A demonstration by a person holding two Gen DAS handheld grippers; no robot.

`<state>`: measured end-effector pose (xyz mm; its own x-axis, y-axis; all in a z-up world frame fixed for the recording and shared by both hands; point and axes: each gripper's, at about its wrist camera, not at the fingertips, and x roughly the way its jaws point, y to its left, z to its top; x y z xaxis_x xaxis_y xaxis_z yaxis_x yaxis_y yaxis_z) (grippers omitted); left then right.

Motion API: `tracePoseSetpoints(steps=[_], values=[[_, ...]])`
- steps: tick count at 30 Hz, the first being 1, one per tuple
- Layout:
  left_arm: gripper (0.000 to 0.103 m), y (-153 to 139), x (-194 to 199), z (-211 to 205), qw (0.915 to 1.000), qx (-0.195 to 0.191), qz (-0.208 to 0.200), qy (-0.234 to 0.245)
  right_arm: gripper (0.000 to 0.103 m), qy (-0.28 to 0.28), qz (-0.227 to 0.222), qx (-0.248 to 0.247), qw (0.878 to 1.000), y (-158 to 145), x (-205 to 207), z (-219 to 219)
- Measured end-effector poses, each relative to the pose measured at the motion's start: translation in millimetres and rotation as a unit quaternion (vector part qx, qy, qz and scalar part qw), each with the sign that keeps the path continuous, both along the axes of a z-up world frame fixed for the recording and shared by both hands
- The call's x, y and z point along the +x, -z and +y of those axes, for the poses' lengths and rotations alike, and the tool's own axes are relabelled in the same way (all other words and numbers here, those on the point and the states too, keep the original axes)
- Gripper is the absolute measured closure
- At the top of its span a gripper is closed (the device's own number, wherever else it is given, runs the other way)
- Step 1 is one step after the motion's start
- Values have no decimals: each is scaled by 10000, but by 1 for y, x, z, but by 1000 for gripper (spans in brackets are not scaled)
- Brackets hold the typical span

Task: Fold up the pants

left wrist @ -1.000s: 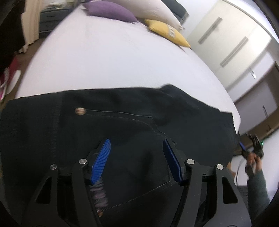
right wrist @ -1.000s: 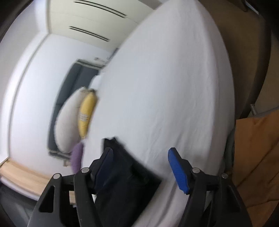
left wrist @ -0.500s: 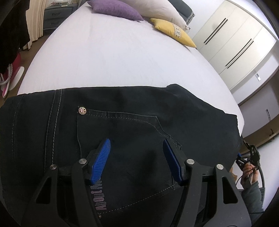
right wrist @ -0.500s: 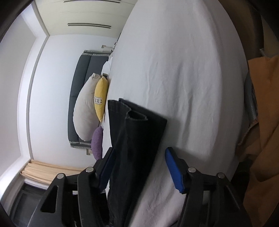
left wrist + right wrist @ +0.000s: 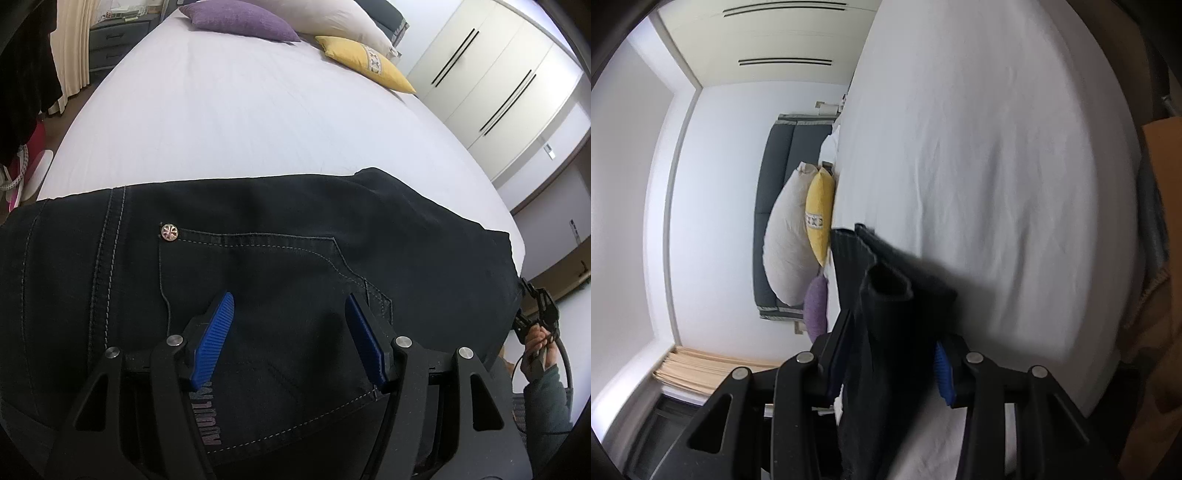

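Black jeans (image 5: 258,258) lie across the near edge of the white bed (image 5: 240,110), back pocket and rivet facing up. My left gripper (image 5: 289,297) hovers over the pocket, open, its blue pads apart with only flat denim under them. The leg ends of the jeans (image 5: 886,295) stick up between the fingers of my right gripper (image 5: 892,332). Its jaws are closing around that folded fabric, and I cannot see the pads pressing it. In the left wrist view, the right gripper (image 5: 535,306) sits at the jeans' far right end, held by a hand (image 5: 539,343).
Purple (image 5: 240,18), white (image 5: 332,18) and yellow (image 5: 365,59) pillows lie at the head of the bed. White wardrobe doors (image 5: 498,74) stand to the right. A brown fabric thing (image 5: 1160,258) sits beside the bed's edge. Drawers and dark clothes are at the far left.
The right gripper sank and rolled toward the leg ends, and its jaws narrowed around them. The left gripper stayed over the pocket with the same gap.
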<state>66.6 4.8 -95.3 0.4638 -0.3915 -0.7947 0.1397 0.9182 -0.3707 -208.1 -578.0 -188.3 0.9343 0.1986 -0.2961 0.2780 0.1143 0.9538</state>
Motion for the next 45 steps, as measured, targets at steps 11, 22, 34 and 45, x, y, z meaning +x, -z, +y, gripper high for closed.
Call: tracePoseSetpoints(steps=[11,22,34,45], values=[[41,0,-1,-2,10000,63,23,-18,90,-16,201,-282,9994,-5,4,5],[41,3,2,1,10000,-52,31,-70,92,-74,770,-1655,9832,-66,15,37],[39,-9,3,11,9957,-853,284,-242,92,-3186,966,-6294,7021,-140,96,335],[20,-19,21,-50,9674,-2302,953,446,92,-3469,1243,-6972,6149,-99,90,388]])
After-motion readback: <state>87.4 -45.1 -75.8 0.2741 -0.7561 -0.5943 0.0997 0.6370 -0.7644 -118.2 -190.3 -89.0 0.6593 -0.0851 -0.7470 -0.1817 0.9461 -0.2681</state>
